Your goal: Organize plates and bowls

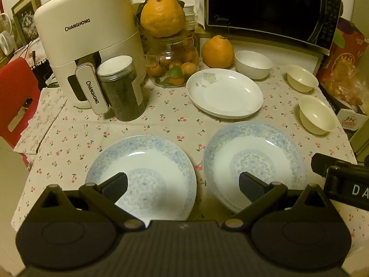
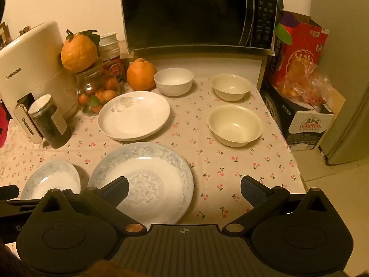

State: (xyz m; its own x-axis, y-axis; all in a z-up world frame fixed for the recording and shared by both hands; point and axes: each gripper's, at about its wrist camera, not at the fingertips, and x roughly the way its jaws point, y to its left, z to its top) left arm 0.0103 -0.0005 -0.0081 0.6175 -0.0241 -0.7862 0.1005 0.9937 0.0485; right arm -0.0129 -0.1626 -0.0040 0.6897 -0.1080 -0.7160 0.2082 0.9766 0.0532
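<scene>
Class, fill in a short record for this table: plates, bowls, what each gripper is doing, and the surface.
plates: two blue-patterned plates, one plain white plate
bowls: white bowl, two cream bowls, all unstacked
left gripper: open, empty
right gripper: open, empty
surface: cherry-print tablecloth

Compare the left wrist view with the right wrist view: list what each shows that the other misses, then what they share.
Only the left wrist view: a red chair, a framed picture, and a small fan at the left edge.

Only the right wrist view: the grey cabinet and floor on the right.

Both: two blue plates, the white plate, the white bowl, two cream bowls, the microwave, and the air fryer. Both the left gripper and right gripper are open and empty.
</scene>
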